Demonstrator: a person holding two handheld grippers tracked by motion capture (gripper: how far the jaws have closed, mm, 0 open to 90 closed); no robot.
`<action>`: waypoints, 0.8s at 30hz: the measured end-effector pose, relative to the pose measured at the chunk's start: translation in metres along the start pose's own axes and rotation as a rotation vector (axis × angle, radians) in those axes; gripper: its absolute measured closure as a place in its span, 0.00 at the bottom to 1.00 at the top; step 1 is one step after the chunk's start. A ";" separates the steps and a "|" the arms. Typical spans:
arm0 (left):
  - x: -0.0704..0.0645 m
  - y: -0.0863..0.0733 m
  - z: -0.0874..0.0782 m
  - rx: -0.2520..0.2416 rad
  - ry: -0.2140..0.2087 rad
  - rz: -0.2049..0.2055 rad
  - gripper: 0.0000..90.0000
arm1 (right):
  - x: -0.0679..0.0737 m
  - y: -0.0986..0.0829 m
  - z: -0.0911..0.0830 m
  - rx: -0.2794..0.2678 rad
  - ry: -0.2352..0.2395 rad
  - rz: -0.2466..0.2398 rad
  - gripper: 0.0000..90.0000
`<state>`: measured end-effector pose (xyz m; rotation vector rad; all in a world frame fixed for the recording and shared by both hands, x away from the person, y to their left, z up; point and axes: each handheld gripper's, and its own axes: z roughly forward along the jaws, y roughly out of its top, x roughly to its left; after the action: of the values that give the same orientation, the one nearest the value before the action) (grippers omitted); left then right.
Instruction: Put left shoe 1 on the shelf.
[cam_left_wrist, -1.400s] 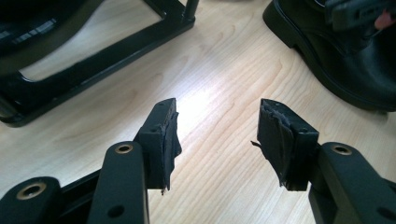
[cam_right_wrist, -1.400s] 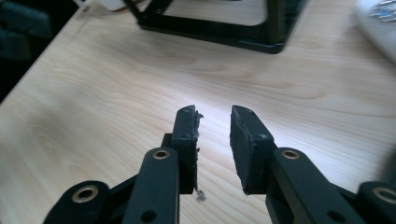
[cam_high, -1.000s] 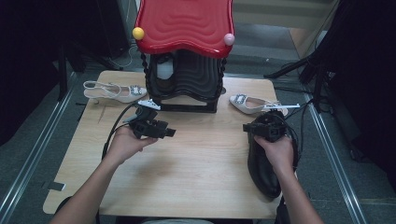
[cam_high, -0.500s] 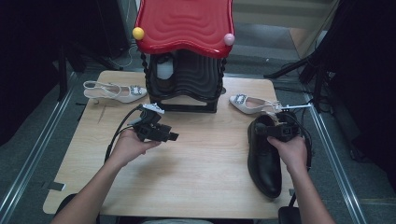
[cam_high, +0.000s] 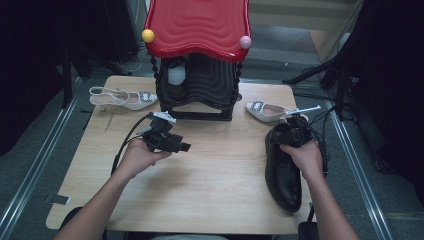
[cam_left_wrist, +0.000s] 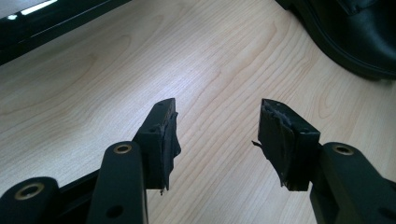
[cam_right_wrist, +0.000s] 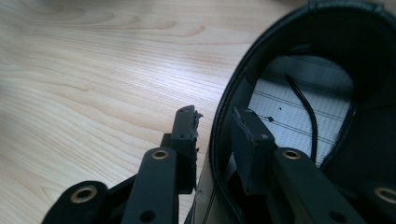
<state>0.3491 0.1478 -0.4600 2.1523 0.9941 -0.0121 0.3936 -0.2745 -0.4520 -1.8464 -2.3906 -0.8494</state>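
Note:
A black leather shoe (cam_high: 282, 172) lies on the right side of the wooden table (cam_high: 215, 200), toe toward the person. My right gripper (cam_high: 294, 133) sits at its heel end. In the right gripper view, my right gripper (cam_right_wrist: 215, 114) straddles the collar of the shoe (cam_right_wrist: 327, 28), one jaw outside and one inside, closed narrowly on the wall. My left gripper (cam_high: 184, 146) hovers over the table's left-centre, pointing right. In the left gripper view, my left gripper (cam_left_wrist: 217, 107) is open above bare wood with nothing between the jaws, and the black shoe (cam_left_wrist: 359, 32) is at the top right.
A black shoe rack with a red wavy roof (cam_high: 197, 30) stands at the back centre, a white item (cam_high: 176, 75) inside it. One pale heeled shoe (cam_high: 122, 98) lies to its left, another (cam_high: 267, 111) to its right, just behind the black shoe. Metal rails flank the table.
My right hand shifted slightly right and the black shoe turned a little with it. My left gripper drifted a small way right.

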 end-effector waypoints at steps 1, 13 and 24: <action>0.000 0.000 0.000 0.000 0.000 -0.001 0.53 | -0.001 0.001 0.003 0.014 0.006 0.006 0.83; 0.002 -0.001 0.000 -0.006 0.005 0.005 0.54 | -0.005 0.003 0.007 0.067 0.005 0.023 0.98; 0.002 0.000 -0.004 -0.026 -0.002 -0.001 0.55 | 0.042 0.011 -0.020 0.069 0.114 -0.095 0.98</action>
<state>0.3490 0.1516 -0.4580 2.1278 0.9887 -0.0022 0.3839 -0.2435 -0.4167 -1.6261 -2.4221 -0.8429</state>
